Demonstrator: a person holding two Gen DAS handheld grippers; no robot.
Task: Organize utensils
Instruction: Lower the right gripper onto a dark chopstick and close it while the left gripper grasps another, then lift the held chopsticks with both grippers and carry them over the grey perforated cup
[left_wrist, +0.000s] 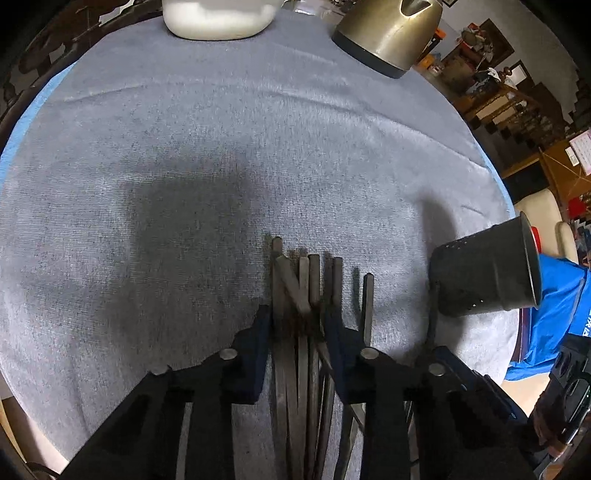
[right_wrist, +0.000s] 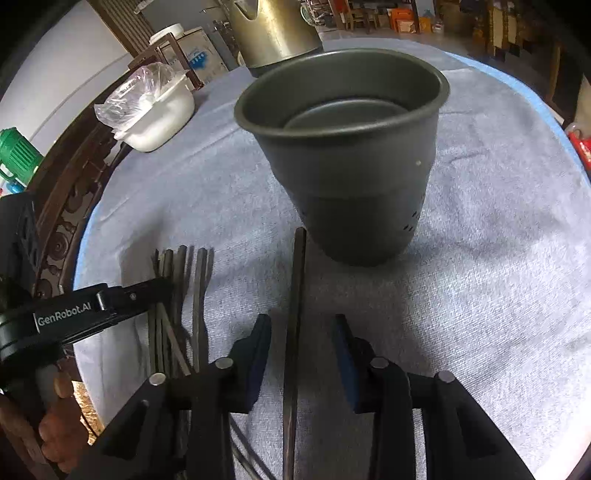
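Observation:
Several dark chopsticks (left_wrist: 301, 295) lie in a bundle on the grey cloth (left_wrist: 184, 166). My left gripper (left_wrist: 297, 314) is open with its fingers either side of the bundle. One more chopstick (left_wrist: 367, 306) lies just right of it. In the right wrist view my right gripper (right_wrist: 301, 321) is open, straddling a single chopstick (right_wrist: 297, 295) whose tip nearly touches the base of the dark grey utensil cup (right_wrist: 347, 155). The cup stands upright and looks empty; it also shows in the left wrist view (left_wrist: 487, 269). The bundle (right_wrist: 181, 295) and the left gripper's finger (right_wrist: 122, 299) show at left.
A brass-coloured kettle (left_wrist: 388, 29) and a white container (left_wrist: 218, 18) with a plastic bag (right_wrist: 147, 107) stand at the table's far side. The table's carved wooden rim (right_wrist: 66, 206) runs along the left. Chairs and shelves stand beyond the table (left_wrist: 517, 110).

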